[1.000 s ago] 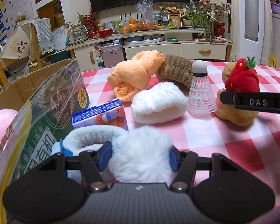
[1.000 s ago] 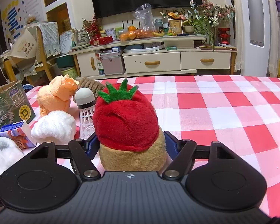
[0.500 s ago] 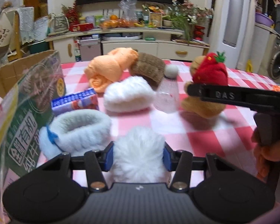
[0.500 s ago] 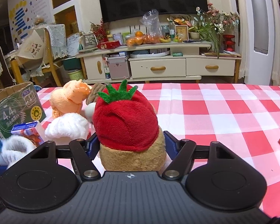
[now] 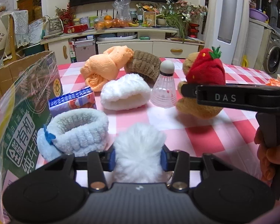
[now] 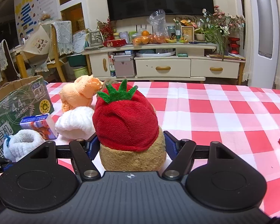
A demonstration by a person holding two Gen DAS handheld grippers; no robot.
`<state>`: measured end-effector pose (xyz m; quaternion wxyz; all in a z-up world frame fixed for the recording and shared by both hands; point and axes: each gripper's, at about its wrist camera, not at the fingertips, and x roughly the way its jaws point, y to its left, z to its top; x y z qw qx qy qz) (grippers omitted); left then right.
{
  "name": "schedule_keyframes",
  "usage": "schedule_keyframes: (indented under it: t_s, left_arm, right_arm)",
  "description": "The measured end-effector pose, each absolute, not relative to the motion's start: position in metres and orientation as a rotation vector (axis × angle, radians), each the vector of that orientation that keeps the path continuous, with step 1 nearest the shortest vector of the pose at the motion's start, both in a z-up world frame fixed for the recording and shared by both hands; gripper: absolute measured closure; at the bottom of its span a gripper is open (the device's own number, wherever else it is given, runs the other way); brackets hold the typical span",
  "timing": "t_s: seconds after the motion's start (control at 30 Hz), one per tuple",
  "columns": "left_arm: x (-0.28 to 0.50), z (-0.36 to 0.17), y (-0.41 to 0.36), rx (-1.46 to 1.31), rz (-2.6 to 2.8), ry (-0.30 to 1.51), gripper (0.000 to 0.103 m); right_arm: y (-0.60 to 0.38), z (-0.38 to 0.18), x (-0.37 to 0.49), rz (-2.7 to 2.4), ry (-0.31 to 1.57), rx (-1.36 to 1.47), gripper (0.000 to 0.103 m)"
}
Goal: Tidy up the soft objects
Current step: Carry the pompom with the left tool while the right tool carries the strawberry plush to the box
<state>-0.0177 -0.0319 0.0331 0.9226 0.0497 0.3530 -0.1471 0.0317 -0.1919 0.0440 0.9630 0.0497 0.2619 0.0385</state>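
Observation:
A white fluffy ball [image 5: 140,149] sits between the blue pads of my left gripper [image 5: 137,157]; its jaws are closing and press into the fur on both sides. My right gripper [image 6: 131,145] is shut on a brown plush with a red strawberry hat [image 6: 127,119]. In the left wrist view, one black finger of that gripper crosses the plush [image 5: 205,78]. On the checked tablecloth lie a light blue headband [image 5: 74,128], a white headband [image 5: 125,93], an orange towel [image 5: 104,67] and a brown headband [image 5: 143,65].
An open cardboard box [image 5: 24,85] stands at the left edge with a clear plastic bag [image 5: 1,112] in front of it. A small blue carton [image 5: 72,100] and an upright shuttlecock [image 5: 165,89] stand among the soft things. A hand [image 5: 268,160] grips the right gripper's handle.
My left jaws have drawn in on the white fluffy ball, squeezing it narrower, and the left view has swung a little. The right gripper still holds the plush in the same place.

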Motion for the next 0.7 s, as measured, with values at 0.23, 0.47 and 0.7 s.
schedule_keyframes:
  t_s: [0.23, 0.47, 0.7]
  left_arm:
    - [-0.023, 0.044, -0.026, 0.086, -0.321, 0.701, 0.063]
    - [-0.028, 0.065, -0.01, 0.038, -0.317, 0.648, 0.063]
    - [-0.031, 0.089, 0.008, -0.021, -0.316, 0.595, 0.063]
  right_arm:
    - [-0.185, 0.046, 0.023, 0.092, 0.516, 0.08, 0.017]
    - [-0.178, 0.047, 0.016, 0.101, 0.516, 0.082, 0.017]
    - [-0.161, 0.051, 0.006, 0.128, 0.506, 0.054, 0.017]
